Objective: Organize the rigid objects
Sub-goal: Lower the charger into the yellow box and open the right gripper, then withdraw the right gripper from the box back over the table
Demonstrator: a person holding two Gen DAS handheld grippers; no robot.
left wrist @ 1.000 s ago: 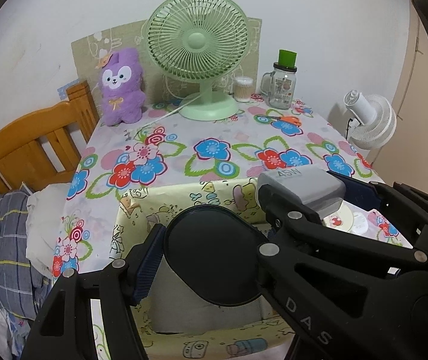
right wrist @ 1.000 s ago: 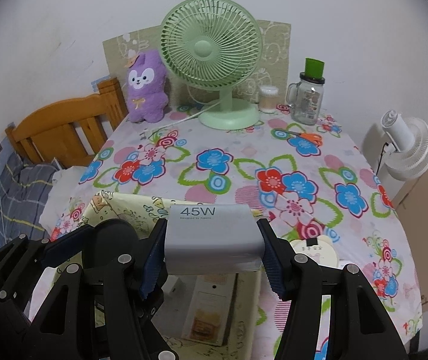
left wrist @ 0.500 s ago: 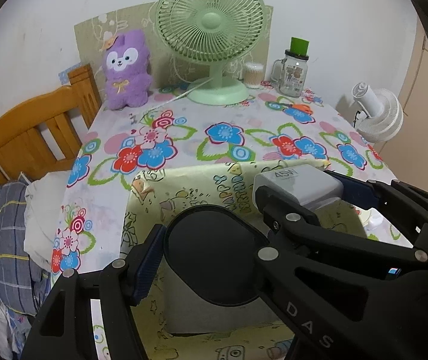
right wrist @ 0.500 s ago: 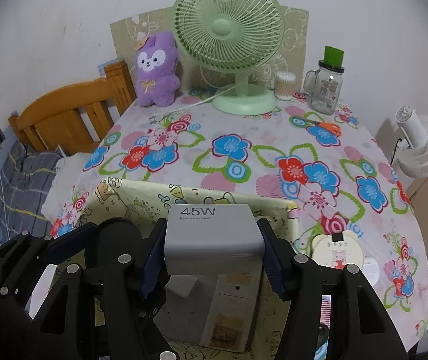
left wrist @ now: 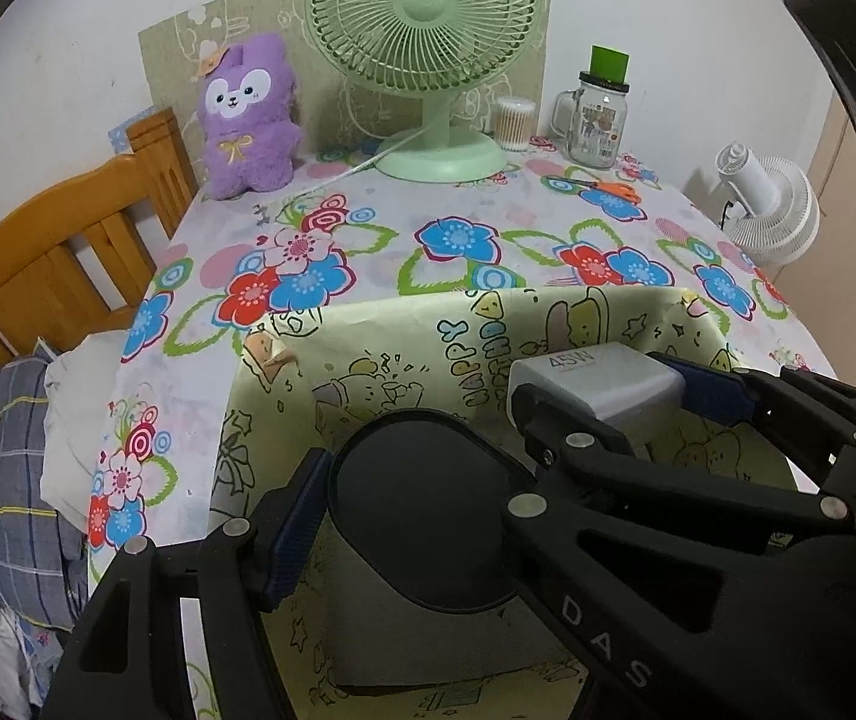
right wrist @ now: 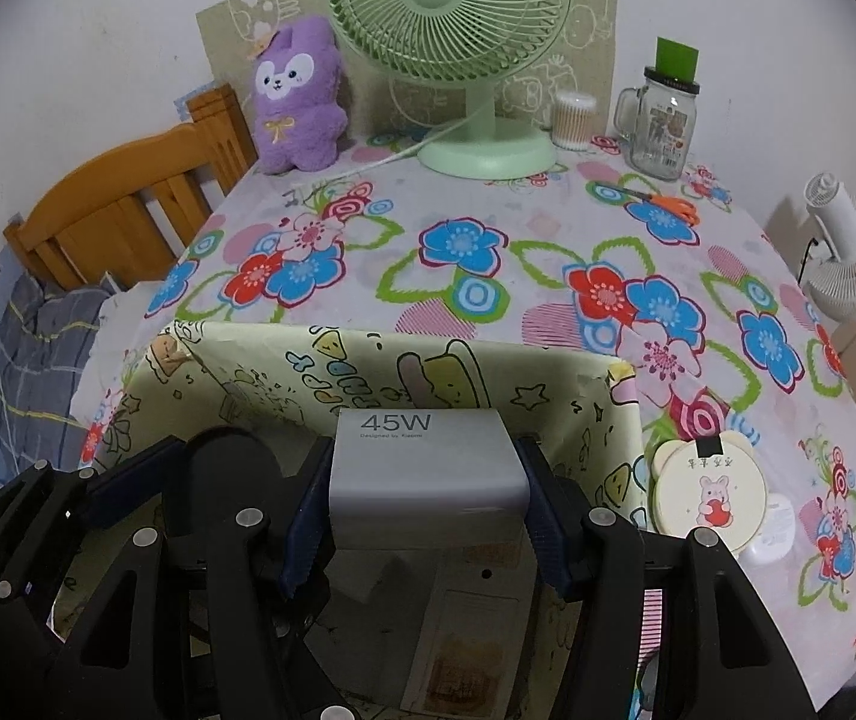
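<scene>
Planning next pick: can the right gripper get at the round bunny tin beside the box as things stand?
Probably not yet. The right gripper is shut on the 45W charger above the box. The bunny tin lies uncovered on the tablecloth, so release first.

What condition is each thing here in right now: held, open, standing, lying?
Left gripper: shut on black oval case.
Right gripper: shut on grey charger.
Yellow box: open-topped.
Green fan: upright.
Glass jar: upright, lidded.
Scissors: lying flat.
</scene>
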